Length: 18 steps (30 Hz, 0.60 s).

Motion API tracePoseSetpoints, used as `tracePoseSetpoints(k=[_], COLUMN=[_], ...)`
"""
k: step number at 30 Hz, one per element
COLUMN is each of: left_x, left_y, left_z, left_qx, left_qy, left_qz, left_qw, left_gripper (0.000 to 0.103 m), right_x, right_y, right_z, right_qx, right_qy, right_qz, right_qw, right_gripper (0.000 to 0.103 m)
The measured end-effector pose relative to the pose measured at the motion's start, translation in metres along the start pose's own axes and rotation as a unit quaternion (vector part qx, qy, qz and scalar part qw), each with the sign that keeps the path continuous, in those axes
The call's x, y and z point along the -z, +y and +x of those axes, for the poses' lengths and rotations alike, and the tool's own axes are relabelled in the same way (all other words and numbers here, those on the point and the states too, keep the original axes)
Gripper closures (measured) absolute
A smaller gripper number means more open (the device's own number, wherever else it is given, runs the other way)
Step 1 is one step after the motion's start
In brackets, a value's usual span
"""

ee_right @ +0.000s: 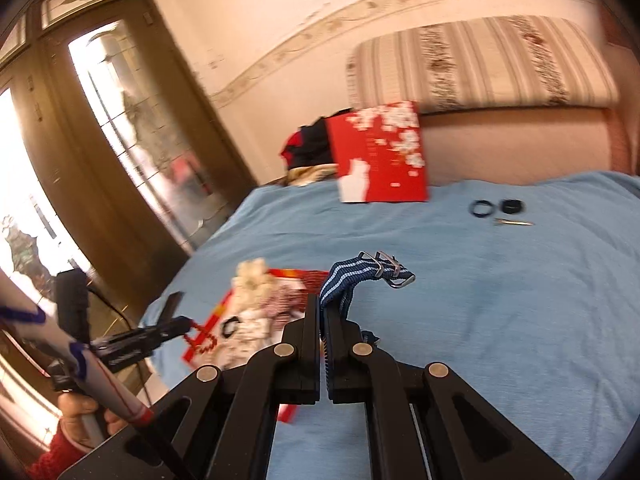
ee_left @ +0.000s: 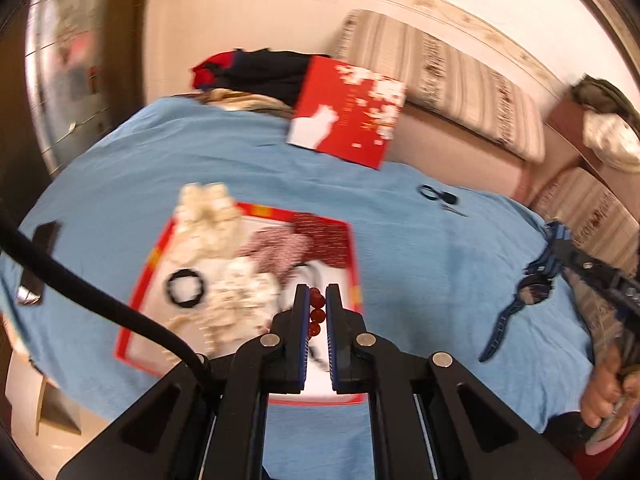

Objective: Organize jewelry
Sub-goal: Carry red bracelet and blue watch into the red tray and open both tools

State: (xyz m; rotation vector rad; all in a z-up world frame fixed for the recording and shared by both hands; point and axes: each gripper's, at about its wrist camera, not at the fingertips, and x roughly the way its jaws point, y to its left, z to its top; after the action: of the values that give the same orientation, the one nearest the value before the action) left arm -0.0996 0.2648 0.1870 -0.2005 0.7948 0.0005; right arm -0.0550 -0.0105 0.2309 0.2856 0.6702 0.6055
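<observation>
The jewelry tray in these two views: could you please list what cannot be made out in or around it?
- Left wrist view: the tray contents are motion-blurred; the white heap cannot be identified.
- Left wrist view: the left gripper hides most of the red beads.
- Right wrist view: the right gripper covers part of the tray.
- Right wrist view: the small dark rings are too small to identify.

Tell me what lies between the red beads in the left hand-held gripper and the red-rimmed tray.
Nothing visible: the red beads, clamped in the left hand-held gripper, hang directly over the crowded tray.
</observation>
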Motion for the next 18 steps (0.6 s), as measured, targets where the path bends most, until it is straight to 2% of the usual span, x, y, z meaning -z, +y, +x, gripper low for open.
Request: tracePoseSetpoints(k=[10, 18], left_x=[0.009, 0.010], left_y=[0.074, 0.119], left_z=[0.015, 0.047], left_qx=[-0.047, -0.068], left_qy=[0.007, 0.025], left_qz=[-0.044, -0.063], left_qw=[0.9979, 0.9954], left_gripper=[0.096, 0.096], right_x=[0.011, 0.037], right_y=[0.087, 0.125], right_z=[0.063, 0.129], right_qx=[-0.040, -0.053], right_qy=[0.047, 0.104], right_qz=[-0.049, -0.048], right_qw=[0.997, 0.992], right_gripper=[0.101, 0.100])
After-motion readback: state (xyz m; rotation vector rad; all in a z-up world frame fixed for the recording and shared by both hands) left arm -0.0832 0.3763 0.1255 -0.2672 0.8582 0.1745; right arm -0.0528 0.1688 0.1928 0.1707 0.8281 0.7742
